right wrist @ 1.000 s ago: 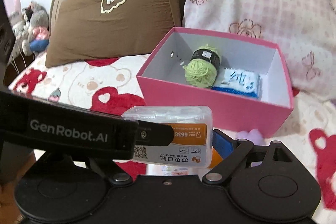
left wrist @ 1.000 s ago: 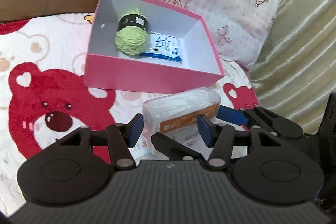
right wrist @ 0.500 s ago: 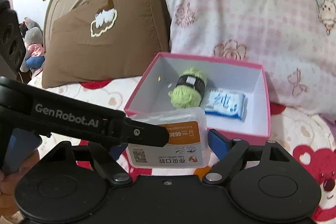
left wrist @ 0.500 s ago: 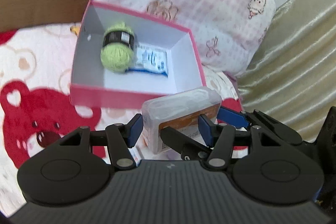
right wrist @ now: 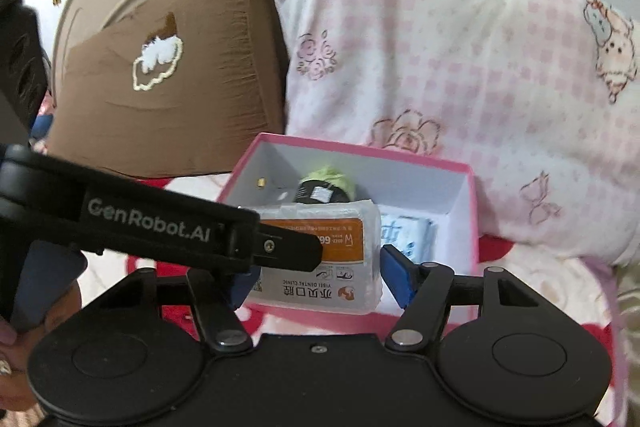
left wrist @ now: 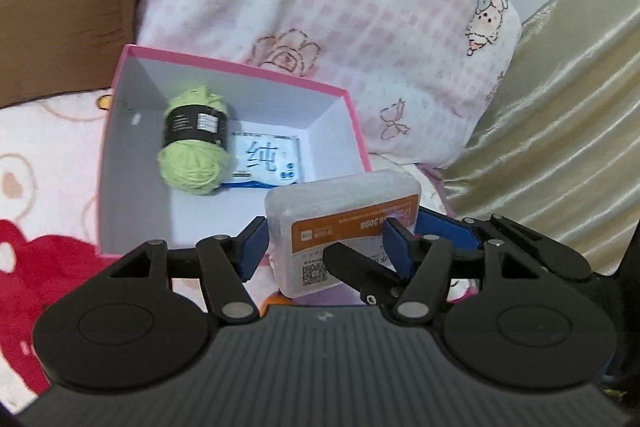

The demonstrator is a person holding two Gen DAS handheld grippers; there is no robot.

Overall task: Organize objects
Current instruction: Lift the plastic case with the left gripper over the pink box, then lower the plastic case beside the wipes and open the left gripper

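The floss box (left wrist: 344, 203) is sitting higher and closer to the pink box (left wrist: 132, 155) than a second ago. It is now hanging in the air over the pink box's near right corner, no longer low over the blanket (left wrist: 40, 167).

You are holding it between the pads of the left gripper (left wrist: 324, 247), whose jaws are opening a little while still touching its ends. The right gripper (right wrist: 316, 279) is closing across the same box. One pad is just meeting its edge and the other is hiding behind the left gripper's finger, so I cannot tell whether it is pressing yet. To me this is looking like a handover or a two-handed carry, with the drop into the pink box coming next.

Inside, the yarn (left wrist: 192, 147) is lying towards the far left and the packet (left wrist: 268, 159) is lying flat beside it on the right. The near strip of the floor is staying bare, and that is where room is waiting.

The pillow (left wrist: 360, 7) is leaning over the pink box's far edge and the cushion (right wrist: 160, 87) is standing behind its left corner, so you are getting the freest approach from the near side.
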